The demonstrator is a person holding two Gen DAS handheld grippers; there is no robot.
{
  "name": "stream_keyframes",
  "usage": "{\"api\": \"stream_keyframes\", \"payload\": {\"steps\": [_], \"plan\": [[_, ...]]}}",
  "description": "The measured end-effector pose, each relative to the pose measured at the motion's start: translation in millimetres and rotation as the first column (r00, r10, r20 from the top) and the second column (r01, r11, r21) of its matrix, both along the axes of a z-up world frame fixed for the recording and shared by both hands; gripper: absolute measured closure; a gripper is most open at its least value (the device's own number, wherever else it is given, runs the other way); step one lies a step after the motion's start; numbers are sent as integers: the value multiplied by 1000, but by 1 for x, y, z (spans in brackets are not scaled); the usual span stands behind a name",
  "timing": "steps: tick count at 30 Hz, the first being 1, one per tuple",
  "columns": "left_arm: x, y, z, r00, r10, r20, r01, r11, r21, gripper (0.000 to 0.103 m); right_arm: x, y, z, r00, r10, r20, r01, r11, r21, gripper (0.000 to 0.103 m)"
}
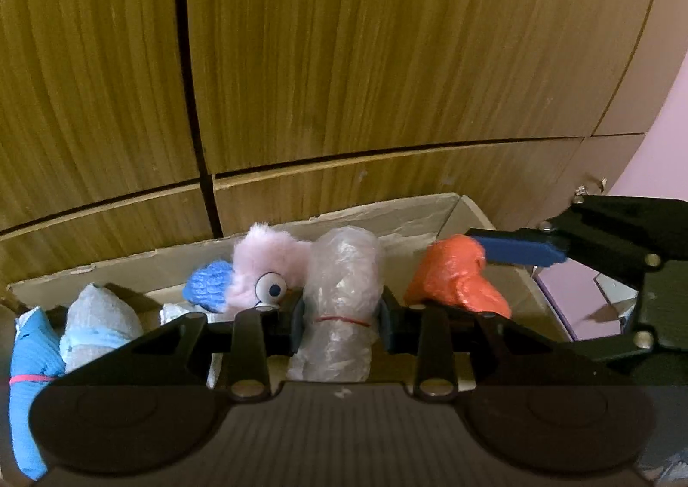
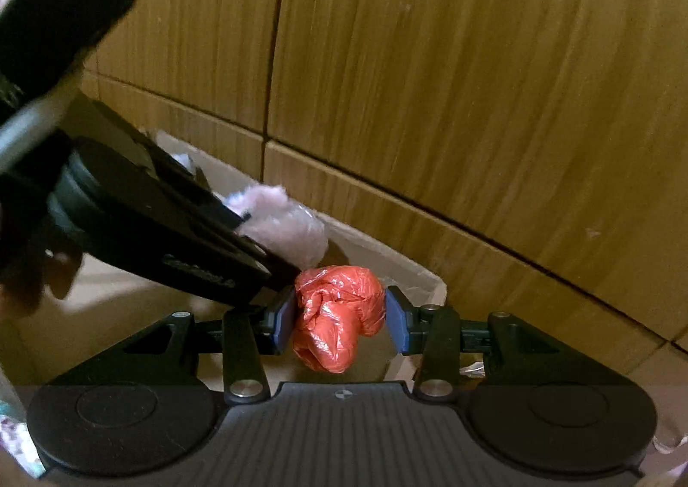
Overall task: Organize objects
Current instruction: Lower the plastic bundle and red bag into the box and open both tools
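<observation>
In the left wrist view my left gripper [image 1: 340, 317] is shut on a clear plastic roll [image 1: 339, 293] tied with a red band, held upright over a cardboard box [image 1: 344, 214]. A pink plush toy [image 1: 266, 268] with a blue knit piece [image 1: 206, 285] stands just left of it. My right gripper [image 2: 339, 317] has its pads around an orange plastic bundle [image 2: 339, 315]; the left pad touches it, a small gap shows at the right pad. The bundle also shows in the left wrist view [image 1: 456, 280], with the right gripper's blue pad [image 1: 516, 248] beside it.
A grey bundle [image 1: 101, 317] and a blue cloth roll [image 1: 30, 375] with a pink band stand at the box's left end. Wooden cabinet doors [image 1: 387, 57] rise directly behind the box. A pink wall [image 1: 662, 151] is at the right.
</observation>
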State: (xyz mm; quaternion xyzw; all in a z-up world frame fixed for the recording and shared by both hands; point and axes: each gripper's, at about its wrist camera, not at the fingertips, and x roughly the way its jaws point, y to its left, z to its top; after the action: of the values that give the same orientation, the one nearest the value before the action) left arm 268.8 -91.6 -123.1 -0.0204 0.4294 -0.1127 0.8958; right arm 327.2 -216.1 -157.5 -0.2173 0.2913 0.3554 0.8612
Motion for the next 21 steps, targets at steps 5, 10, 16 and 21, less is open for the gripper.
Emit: {"api": "stream_keyframes", "payload": {"steps": [5,10,16,21], "plan": [[-2,0,-1,1000,-3,-1,3,1000,1,71,6,7,-12,1000,21,-9,-22,999,-43,52],[-3,3,-2,1000,7,-10,-7,1000,10,70,7,10,-16,1000,19,-14,-19,999,-48,49],[-8,10,4,1000,18,-12,-17,1000,19,58,2,0,-11,1000,0,-10,-1,999,-35,34],[-18,1,8,1000,16,-8,-16,1000,17,47,-6,-9,-3,1000,-5,-6,5,1000,-24,34]]}}
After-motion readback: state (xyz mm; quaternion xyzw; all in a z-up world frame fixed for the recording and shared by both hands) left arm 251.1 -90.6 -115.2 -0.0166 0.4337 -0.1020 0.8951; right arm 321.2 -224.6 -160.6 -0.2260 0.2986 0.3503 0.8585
